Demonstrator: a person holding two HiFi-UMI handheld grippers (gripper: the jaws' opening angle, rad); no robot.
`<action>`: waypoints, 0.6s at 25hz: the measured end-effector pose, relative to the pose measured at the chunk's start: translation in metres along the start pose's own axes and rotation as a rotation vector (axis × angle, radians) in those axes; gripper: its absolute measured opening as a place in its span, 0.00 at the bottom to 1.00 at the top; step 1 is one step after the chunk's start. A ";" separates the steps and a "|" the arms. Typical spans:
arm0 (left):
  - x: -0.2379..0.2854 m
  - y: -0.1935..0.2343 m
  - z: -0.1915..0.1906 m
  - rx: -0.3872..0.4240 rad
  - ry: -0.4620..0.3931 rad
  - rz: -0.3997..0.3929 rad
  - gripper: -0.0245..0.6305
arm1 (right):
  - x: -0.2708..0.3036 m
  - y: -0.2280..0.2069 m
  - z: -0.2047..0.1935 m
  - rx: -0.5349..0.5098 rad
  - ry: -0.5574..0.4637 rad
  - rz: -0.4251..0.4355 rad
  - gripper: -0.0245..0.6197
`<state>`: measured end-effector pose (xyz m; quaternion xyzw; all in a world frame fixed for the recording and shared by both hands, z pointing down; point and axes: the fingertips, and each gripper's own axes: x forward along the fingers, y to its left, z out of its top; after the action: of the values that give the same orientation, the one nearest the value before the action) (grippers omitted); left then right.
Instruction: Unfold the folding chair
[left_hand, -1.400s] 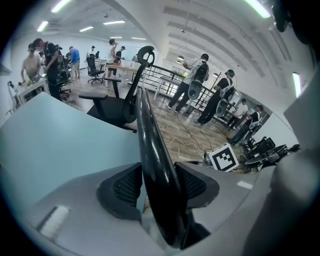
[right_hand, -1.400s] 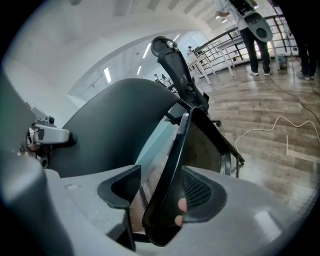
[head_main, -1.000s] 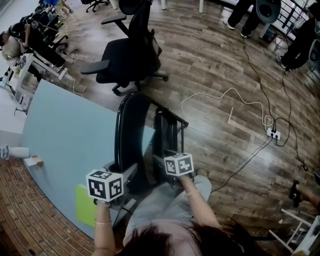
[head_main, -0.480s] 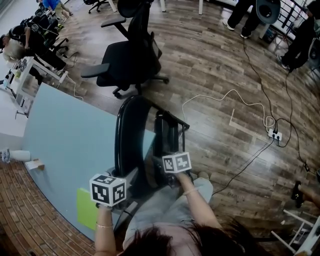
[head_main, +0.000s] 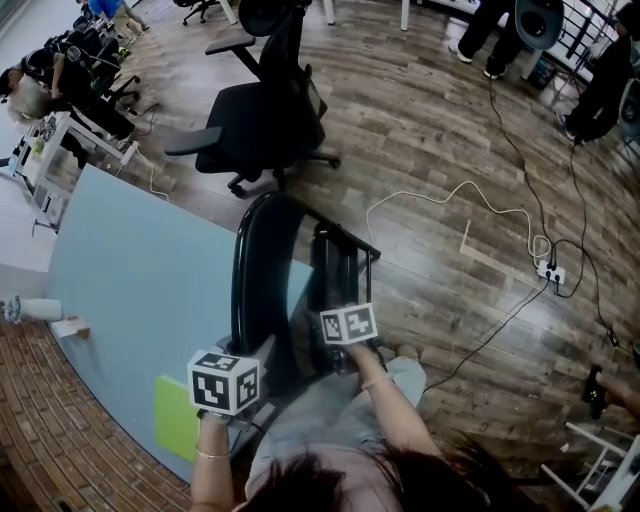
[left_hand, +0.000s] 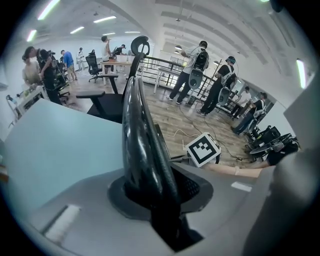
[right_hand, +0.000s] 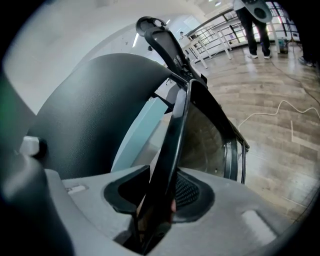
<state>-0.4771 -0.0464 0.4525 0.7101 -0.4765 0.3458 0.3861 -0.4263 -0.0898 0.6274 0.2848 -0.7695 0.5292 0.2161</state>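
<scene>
At lower centre, left tool and right tool, jaws just closing, each pinched an edge of the folding chair; grasp step, next probably pulling those edges apart.

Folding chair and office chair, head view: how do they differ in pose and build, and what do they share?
The folding chair is folded flat; the office chair has its seat level. The folding chair stands beside the blue table; the office chair farther off. The office chair has armrests; the folding chair none. Both are black.
</scene>
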 end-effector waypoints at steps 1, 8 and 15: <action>0.000 0.000 0.000 -0.004 -0.002 0.003 0.18 | -0.001 0.000 0.000 -0.004 -0.003 0.002 0.23; 0.000 0.001 0.000 -0.029 0.001 0.015 0.17 | -0.003 0.000 0.000 0.051 -0.002 0.030 0.20; 0.000 -0.008 0.001 -0.016 0.006 0.018 0.17 | -0.010 -0.004 0.000 0.063 -0.007 0.046 0.19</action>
<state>-0.4695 -0.0458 0.4506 0.7017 -0.4844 0.3476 0.3901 -0.4168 -0.0885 0.6240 0.2755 -0.7594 0.5572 0.1921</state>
